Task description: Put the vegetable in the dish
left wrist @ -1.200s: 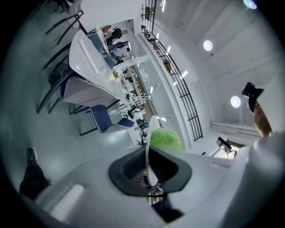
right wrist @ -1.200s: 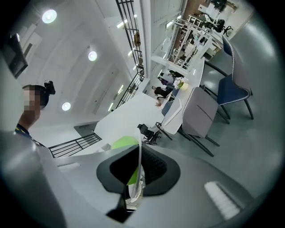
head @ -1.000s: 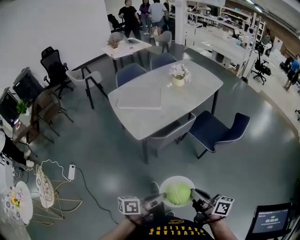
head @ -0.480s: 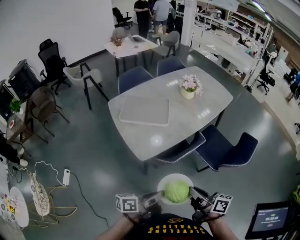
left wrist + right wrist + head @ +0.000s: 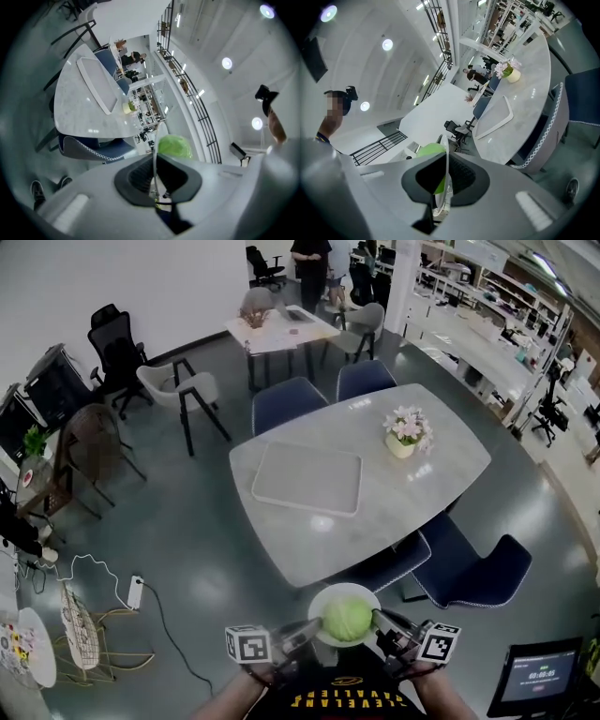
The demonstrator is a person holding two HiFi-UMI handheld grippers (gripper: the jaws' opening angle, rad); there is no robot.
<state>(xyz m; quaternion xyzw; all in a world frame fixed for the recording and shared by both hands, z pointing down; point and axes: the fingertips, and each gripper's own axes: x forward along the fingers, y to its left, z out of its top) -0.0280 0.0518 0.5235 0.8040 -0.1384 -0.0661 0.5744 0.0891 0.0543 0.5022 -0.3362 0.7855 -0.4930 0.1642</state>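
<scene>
While the person stands on a grey floor (image 5: 216, 549), two tools hold one white dish (image 5: 342, 589) out in front of the body, low in the head view. One green cabbage (image 5: 348, 620) sits in the dish, round and pale, filling most of it.

The left tool (image 5: 315, 628) reaches the dish from the left. In the left gripper view its jaws are clamped on the dish's thin rim (image 5: 153, 159), which runs edge-on between the two dark pads, and the cabbage (image 5: 174, 146) rises just beyond them.

The right tool (image 5: 379, 621) comes in from the right. In the right gripper view its jaws are likewise closed on the rim (image 5: 446, 157), with the cabbage (image 5: 430, 151) showing green on the left side of that edge. Each tool carries one marker cube, so two cubes in all.

Ahead of the dish and well apart from it stands one large pale surface (image 5: 422, 484). It bears one flat rectangular tray (image 5: 306, 477) and one flower pot (image 5: 401, 448), set apart from each other. Four blue chairs (image 5: 291, 397) stand round it, two on the far side and two on the near side. One of the near ones is pulled out from the edge.
</scene>
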